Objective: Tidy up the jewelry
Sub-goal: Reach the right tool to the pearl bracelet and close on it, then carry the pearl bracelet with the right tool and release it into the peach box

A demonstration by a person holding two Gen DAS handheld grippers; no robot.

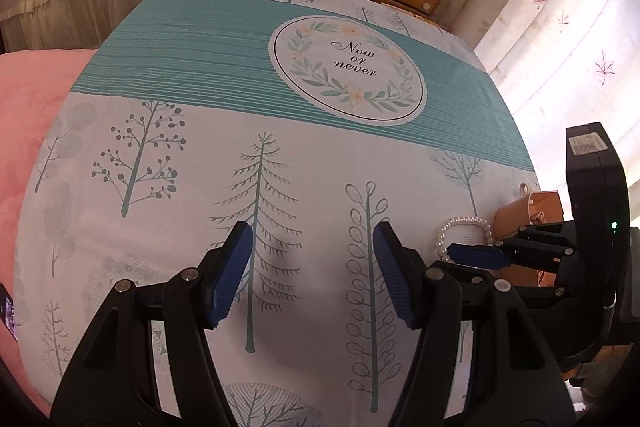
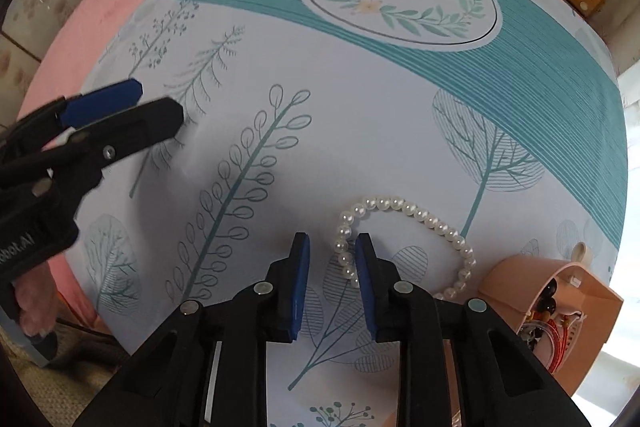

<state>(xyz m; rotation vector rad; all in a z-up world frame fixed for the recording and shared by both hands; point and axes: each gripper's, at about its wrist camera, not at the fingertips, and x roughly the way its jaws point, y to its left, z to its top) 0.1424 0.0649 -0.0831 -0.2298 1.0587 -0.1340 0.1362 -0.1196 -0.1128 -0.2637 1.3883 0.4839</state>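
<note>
Pearl bracelet (image 2: 404, 223) lies flat, long axis toward peach jewelry box (image 2: 560, 303). Right gripper (image 2: 332, 259) fingers narrowly apart, seemingly not clamping beads; left gripper (image 1: 312, 267) fingers apart, empty.

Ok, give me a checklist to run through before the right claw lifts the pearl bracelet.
1. Pearl bracelet lies flat on the cloth: ok.
2. Beads sit between the right claw's fingers: ok, one side of the loop is in the gap.
3. Pads pressing the beads: not ok, a gap still shows.
4. Left claw clear of the bracelet: ok, open and empty, off to the side.
5. Peach box open to take it: ok, already holds other jewelry.
6. Bracelet free of the box: cannot tell, its far end lies close to the box wall.
</note>
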